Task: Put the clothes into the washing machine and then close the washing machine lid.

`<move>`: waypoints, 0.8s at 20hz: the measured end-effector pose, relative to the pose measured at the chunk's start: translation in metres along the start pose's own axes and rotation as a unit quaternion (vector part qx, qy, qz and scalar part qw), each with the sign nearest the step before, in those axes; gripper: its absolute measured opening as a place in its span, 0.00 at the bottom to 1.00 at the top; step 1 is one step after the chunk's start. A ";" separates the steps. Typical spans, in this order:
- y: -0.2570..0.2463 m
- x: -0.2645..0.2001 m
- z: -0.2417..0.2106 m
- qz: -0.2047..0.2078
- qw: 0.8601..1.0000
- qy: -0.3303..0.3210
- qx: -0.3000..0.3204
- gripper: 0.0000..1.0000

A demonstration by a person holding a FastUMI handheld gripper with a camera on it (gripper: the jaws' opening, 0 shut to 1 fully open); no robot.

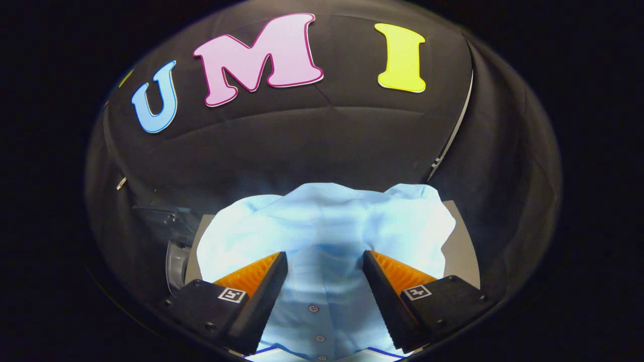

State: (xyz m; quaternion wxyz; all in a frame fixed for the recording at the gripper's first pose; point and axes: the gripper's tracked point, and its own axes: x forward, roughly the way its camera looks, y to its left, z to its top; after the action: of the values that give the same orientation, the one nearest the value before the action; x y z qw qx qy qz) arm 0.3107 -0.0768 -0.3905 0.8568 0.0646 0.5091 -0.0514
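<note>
- gripper (325,261) has its fingers spread wide apart, not clamping anything, just hanging over the cloth
- light blue shirt (322,226) sits between and ahead of the fingers, button row running down the middle
- it's bunched up on a grey surface (460,251)
- past that, the black cloth wall (322,136)

One shirt, one gripper, two fingers

A single pale blue shirt (322,231) fills the lower centre, three buttons showing down its placket; one gripper (325,261) with two fingers spread apart over it, each bearing one square marker.
</note>
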 end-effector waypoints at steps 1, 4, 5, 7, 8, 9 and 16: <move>0.003 0.000 0.001 0.008 1.000 -0.001 -0.006 0.97; 0.005 0.000 0.001 0.015 1.000 0.001 -0.019 0.85; 0.007 0.002 0.000 0.015 1.000 0.000 -0.018 0.64; 0.009 0.003 0.000 0.016 0.999 0.001 -0.035 0.43; 0.008 0.000 0.001 0.014 0.999 -0.001 -0.035 0.31; 0.009 0.002 0.001 0.011 0.999 -0.002 -0.034 0.20; 0.014 -0.010 0.002 0.024 0.999 -0.016 -0.017 0.05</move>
State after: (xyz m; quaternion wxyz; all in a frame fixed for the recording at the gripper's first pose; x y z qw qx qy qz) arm 0.3101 -0.0627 -0.3797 0.8665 0.0617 0.4948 -0.0236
